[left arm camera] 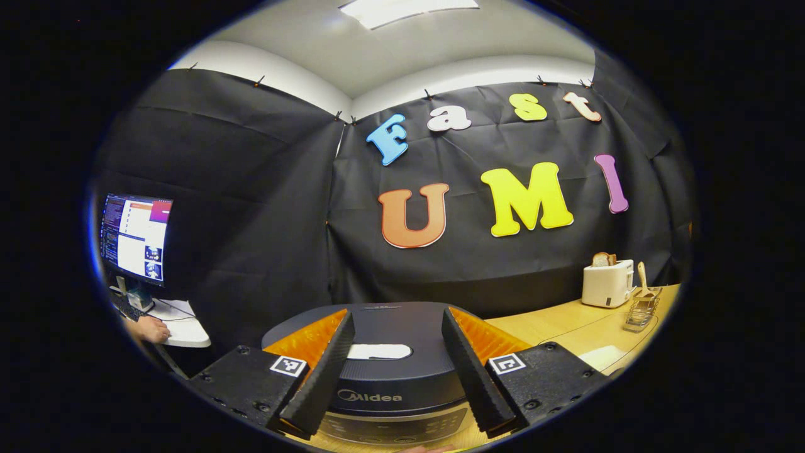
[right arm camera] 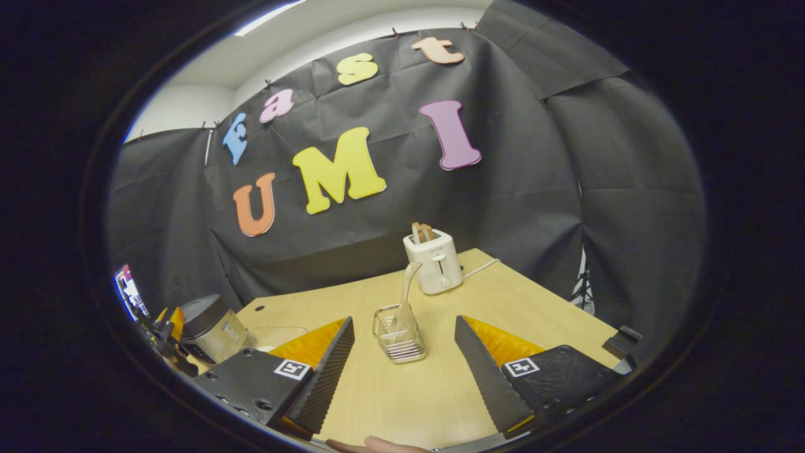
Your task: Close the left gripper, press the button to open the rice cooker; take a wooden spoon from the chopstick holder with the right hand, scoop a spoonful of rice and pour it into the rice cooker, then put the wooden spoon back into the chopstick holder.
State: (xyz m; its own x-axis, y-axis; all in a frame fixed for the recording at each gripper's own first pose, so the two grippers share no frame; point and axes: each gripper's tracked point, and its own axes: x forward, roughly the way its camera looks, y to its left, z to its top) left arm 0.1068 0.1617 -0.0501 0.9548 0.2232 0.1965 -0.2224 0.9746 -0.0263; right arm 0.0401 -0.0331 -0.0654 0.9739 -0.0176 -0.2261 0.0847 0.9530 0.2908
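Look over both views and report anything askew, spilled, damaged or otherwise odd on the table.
Nothing stands out. The rice cooker sits shut and level, the wooden spoon stands in the chopstick holder, and the toaster is upright with bread in its slots. No spill shows on the table. Both grippers are open.

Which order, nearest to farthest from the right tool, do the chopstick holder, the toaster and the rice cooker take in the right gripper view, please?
1. Chopstick holder: straight ahead of the right tool, wooden spoon standing in it.
2. Toaster: behind the holder, near the table's far edge.
3. Rice cooker: far off to the left; its rank against the toaster is too close to call.
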